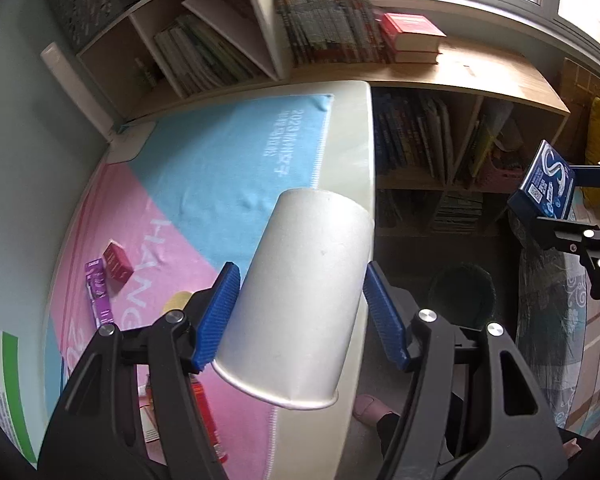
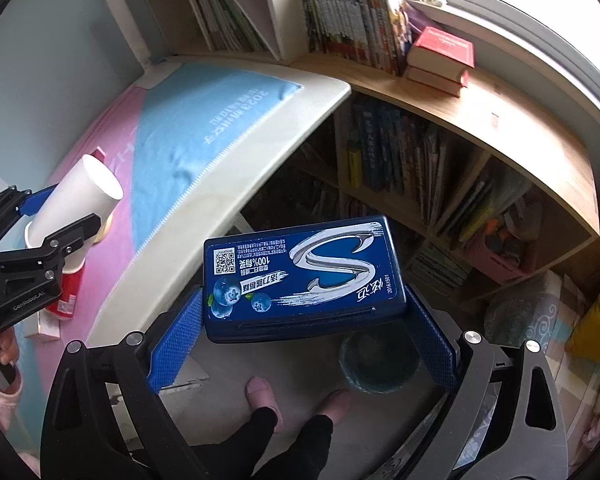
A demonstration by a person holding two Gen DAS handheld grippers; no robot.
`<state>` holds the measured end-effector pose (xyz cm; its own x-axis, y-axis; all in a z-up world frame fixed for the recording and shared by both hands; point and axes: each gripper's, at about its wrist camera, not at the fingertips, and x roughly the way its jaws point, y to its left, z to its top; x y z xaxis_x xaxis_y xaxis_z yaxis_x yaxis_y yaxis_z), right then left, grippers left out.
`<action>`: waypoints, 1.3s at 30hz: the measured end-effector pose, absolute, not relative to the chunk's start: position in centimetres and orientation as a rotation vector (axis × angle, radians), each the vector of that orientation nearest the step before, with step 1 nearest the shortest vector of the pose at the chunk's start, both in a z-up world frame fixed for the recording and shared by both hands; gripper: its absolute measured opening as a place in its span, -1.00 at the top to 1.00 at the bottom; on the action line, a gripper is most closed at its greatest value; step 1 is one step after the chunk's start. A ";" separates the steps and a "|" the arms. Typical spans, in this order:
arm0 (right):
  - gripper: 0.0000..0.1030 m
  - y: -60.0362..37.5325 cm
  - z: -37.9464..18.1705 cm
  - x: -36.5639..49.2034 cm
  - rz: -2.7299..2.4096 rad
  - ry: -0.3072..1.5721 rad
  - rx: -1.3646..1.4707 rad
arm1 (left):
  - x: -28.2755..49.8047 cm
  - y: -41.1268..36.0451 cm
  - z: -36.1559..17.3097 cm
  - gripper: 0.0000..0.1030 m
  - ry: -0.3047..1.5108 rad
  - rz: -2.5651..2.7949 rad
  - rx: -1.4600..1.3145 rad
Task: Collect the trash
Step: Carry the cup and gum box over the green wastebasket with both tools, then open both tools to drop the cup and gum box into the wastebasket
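Note:
My left gripper (image 1: 300, 312) is shut on a white paper cup (image 1: 300, 292), held tilted above the table's right edge; the cup also shows in the right wrist view (image 2: 76, 196). My right gripper (image 2: 304, 312) is shut on a blue gum box (image 2: 300, 276), held in the air past the table edge above a dark round bin (image 2: 376, 364) on the floor. The box (image 1: 544, 184) and bin (image 1: 462, 292) also show in the left wrist view. A small red box (image 1: 117, 262) and a purple wrapper (image 1: 97, 292) lie on the pink and blue cloth (image 1: 228, 168).
The white table (image 1: 348, 152) stands against a wooden shelf unit (image 2: 500, 120) full of books. A red container (image 2: 66, 296) and a yellowish object (image 1: 176, 302) sit on the table near the left gripper. The person's feet in pink slippers (image 2: 260, 394) stand by the bin.

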<state>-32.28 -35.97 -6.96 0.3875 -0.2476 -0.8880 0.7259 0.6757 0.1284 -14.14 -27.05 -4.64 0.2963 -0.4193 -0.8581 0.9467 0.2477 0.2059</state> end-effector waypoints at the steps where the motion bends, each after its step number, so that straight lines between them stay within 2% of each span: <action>1: -0.82 -36.2 -7.2 -33.2 -0.670 0.993 0.571 | -15.3 -27.6 -4.9 -0.20 0.771 -1.083 0.858; 19: -0.82 -38.9 -13.1 -47.0 -0.779 1.043 0.810 | -31.6 -34.3 -11.7 -0.21 0.831 -1.295 1.085; 39: -0.82 -41.3 -17.9 -51.5 -0.804 1.089 0.962 | -37.5 -38.5 -17.1 -0.22 0.904 -1.387 1.223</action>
<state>-51.54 -41.31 -17.87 0.2760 -0.0682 -0.9587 0.8963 0.3784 0.2311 -37.52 -38.54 -17.07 0.0500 -0.2124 -0.9759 0.9785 -0.1856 0.0905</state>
